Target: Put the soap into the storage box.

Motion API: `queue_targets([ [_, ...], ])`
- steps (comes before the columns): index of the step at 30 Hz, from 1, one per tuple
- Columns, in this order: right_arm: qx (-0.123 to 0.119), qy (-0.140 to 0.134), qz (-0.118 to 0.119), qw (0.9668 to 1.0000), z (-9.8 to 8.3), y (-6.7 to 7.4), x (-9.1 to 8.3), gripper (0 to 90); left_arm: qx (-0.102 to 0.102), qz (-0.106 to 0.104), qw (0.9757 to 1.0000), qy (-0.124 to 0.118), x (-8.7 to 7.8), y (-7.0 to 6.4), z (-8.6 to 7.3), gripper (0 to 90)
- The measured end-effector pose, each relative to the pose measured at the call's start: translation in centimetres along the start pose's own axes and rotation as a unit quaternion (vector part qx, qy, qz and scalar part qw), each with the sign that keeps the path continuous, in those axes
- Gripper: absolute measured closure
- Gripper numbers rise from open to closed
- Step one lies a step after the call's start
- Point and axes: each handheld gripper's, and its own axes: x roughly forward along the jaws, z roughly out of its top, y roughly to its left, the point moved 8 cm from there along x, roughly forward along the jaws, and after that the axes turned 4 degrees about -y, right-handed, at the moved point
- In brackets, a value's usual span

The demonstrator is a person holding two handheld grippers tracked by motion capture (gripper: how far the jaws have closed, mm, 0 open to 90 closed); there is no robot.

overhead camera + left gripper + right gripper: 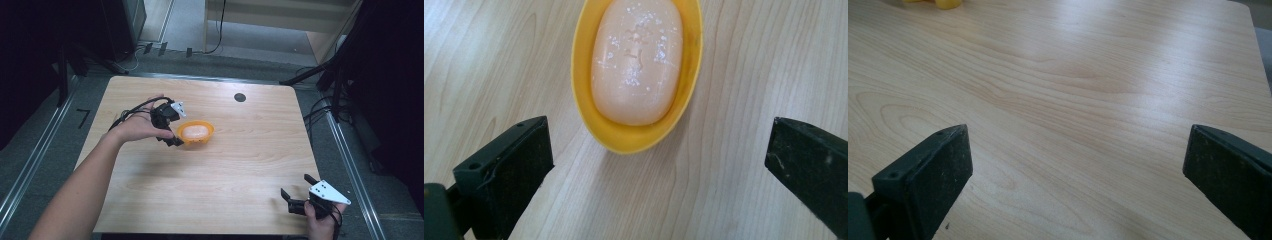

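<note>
Item: soap [194, 131] in yellow dish [206, 141], left of centre frame on the desk [240, 170].
Left tongs [176, 135]: spread, empty, just beside the dish.
Right tongs [296, 191]: spread, empty, lower right, well apart.
Risk: closing low may shove the light dish; slick soap may slip out.

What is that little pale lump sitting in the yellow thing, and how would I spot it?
On the wooden table, look left of centre, just beyond the left hand-held gripper. A yellow oval dish sits there, and in it lies the soap bar: peach-pink, smooth, white-flecked.
</note>
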Motion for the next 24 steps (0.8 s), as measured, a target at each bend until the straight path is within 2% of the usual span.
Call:
queue_targets([
  [3, -0.002, 0.000, 0.000, 1.0000, 0.0, 0.0, 0.0, 0.0, 0.010, 0.004, 0.9999, -0.003, -0.5, -0.5, -0.2, 0.0],
  [10, -0.002, 0.000, 0.000, 1.0000, 0.0, 0.0, 0.0, 0.0, 0.012, 0.005, 0.9999, -0.010, -0.6, -1.3, -1.1, 0.0],
  [11, -0.002, 0.000, 0.000, 1.0000, 0.0, 0.0, 0.0, 0.0, 0.007, 0.004, 0.9999, -0.014, -0.6, -1.5, -1.5, 0.0],
  [21, -0.002, 0.001, -0.001, 1.0000, 0.0, 0.0, 0.0, 0.0, 0.005, 0.008, 0.9998, -0.018, -1.0, -2.3, -3.1, 0.0],
  [24, -0.003, 0.001, -0.002, 1.0000, 0.0, 0.0, 0.0, 0.0, 0.001, 0.007, 0.9996, -0.029, -1.3, -2.6, -3.4, 0.0],
])
